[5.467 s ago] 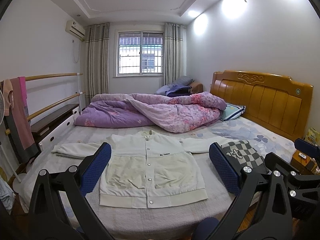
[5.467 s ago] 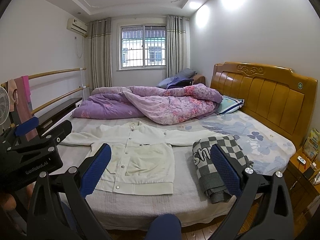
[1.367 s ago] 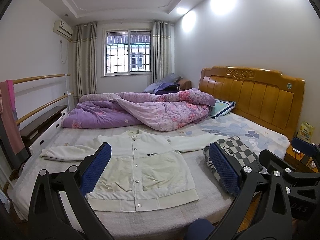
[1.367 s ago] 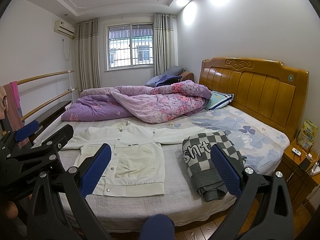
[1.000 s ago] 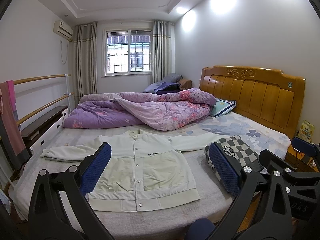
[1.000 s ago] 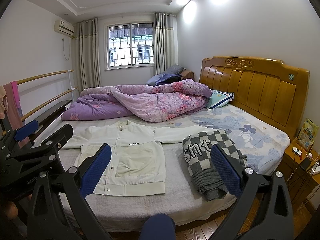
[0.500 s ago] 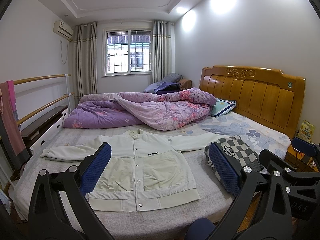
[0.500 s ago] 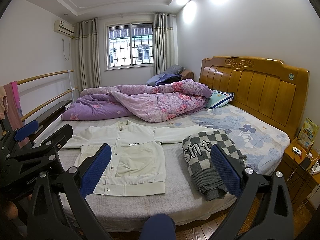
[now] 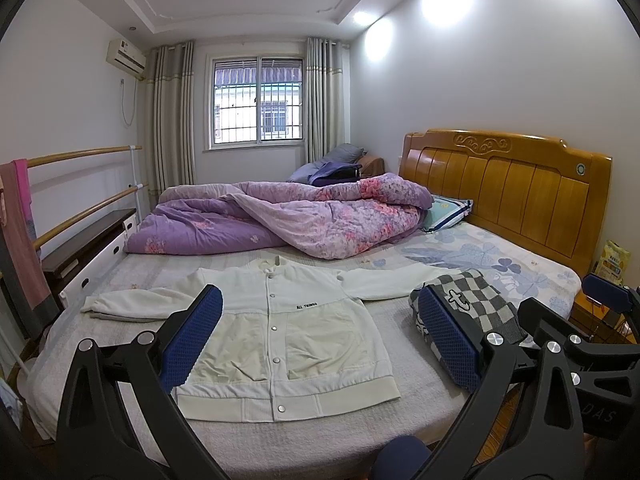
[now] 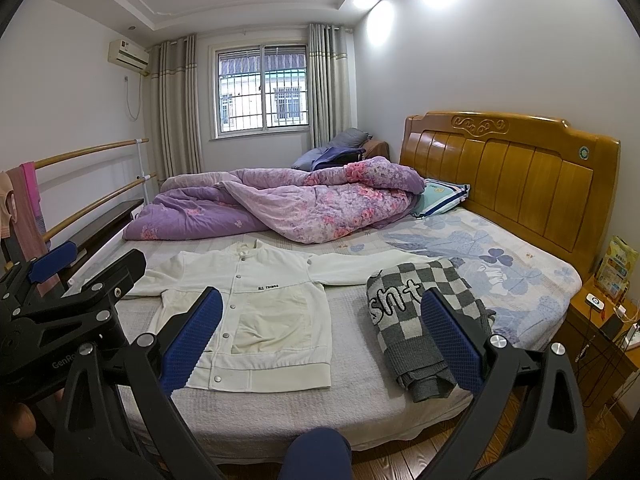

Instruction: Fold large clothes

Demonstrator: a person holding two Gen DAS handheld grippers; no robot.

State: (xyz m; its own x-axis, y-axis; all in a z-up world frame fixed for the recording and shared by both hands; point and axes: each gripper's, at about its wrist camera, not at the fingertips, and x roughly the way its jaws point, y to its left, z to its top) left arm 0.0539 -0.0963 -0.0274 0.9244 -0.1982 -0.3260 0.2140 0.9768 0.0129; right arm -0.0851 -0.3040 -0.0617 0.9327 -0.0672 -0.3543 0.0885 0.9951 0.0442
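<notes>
A white snap-button jacket [image 9: 280, 332] [image 10: 256, 308] lies flat on the bed, front up, with both sleeves spread out. To its right sits a folded grey-and-white checkered sweater [image 9: 476, 304] [image 10: 420, 320]. My left gripper [image 9: 320, 336] hovers open before the bed's near edge, level with the jacket's hem, nothing between its blue pads [image 9: 192, 340]. My right gripper [image 10: 322, 336] is open too, held between the jacket and the sweater, clear of both. Each gripper's black frame shows at the edge of the other's view.
A crumpled purple floral duvet [image 9: 280, 220] fills the far half of the bed [image 9: 404, 396]. The wooden headboard [image 9: 504, 184] stands at the right, with a nightstand [image 10: 600, 332] beside it. A wooden rail with hanging cloth [image 9: 20, 232] and a dark-topped cabinet [image 9: 88, 248] run along the left.
Over the last second both views hold nearly still. Since 5.5 s ago both grippers have shifted slightly right and back from the bed. The clothes have not moved.
</notes>
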